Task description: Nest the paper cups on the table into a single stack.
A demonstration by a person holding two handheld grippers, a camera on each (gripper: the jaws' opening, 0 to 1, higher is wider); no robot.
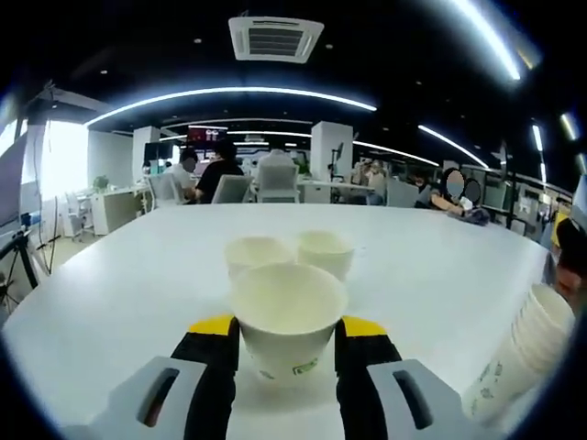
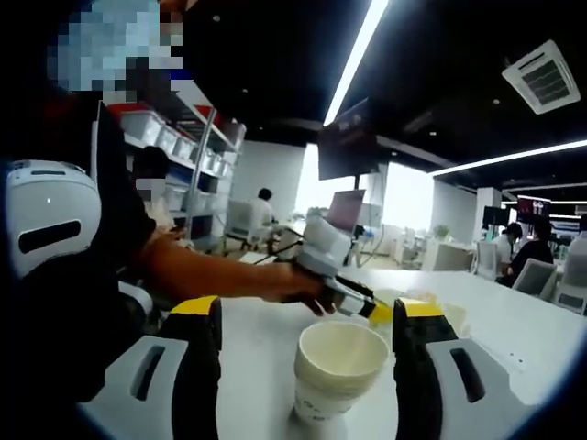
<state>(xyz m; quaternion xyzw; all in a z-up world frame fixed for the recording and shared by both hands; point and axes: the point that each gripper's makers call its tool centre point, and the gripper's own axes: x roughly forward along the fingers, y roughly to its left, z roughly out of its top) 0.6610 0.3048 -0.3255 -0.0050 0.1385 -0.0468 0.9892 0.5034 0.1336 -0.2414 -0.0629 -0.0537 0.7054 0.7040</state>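
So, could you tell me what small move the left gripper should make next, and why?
Probably lift the single paper cup and carry it toward the stack of nested cups. The left gripper appears shut on that cup, while the stack stands between the right gripper's jaws, which look open. Two more loose cups wait on the white table beyond.

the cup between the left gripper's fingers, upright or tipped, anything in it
Upright and empty: the paper cup stands mouth up on the white table, its bare inside showing, between the left gripper fingers.

Open-plan office: desks (image 1: 115, 203), monitors (image 1: 205, 137).
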